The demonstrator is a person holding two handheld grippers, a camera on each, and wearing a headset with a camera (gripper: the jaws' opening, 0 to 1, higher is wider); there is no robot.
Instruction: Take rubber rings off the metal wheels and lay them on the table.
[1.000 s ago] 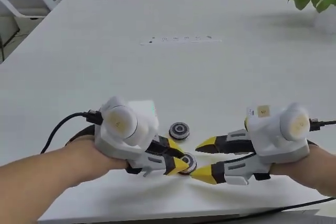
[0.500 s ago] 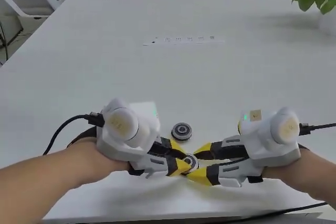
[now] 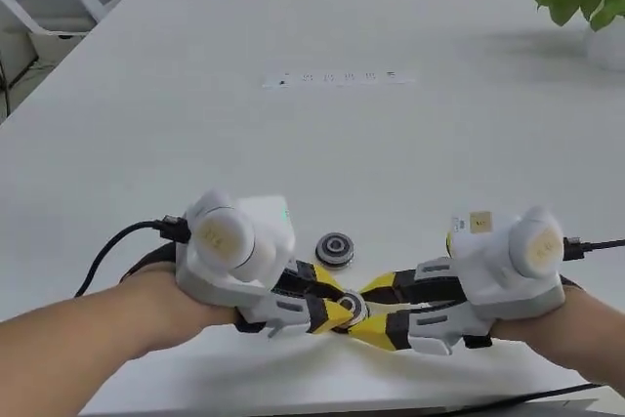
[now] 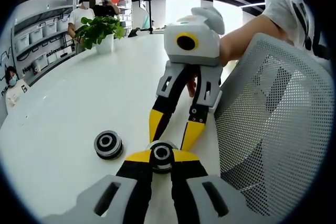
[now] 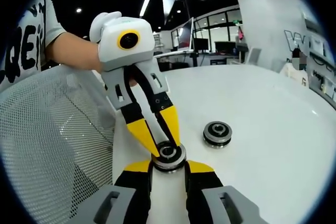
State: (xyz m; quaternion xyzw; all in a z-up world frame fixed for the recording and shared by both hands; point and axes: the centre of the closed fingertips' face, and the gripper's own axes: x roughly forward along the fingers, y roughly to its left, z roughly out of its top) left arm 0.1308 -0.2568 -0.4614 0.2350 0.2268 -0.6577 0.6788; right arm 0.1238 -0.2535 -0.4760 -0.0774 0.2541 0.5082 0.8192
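Closing in: our right gripper, wide one second ago, now narrowed onto same wheel that left gripper pinches, at near edge of bench. We judge peel about to start; rubber ring not yet off. Second wheel lies just beyond, untouched. Faint print row far across bench, unreadable.

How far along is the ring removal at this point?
Nothing looks finished: no loose ring lies on the table. In hand: the left gripper and right gripper both clamp the near wheel, its rubber ring still on. Left: strip that ring, lay it down, then do the far wheel, lying free with its ring on.
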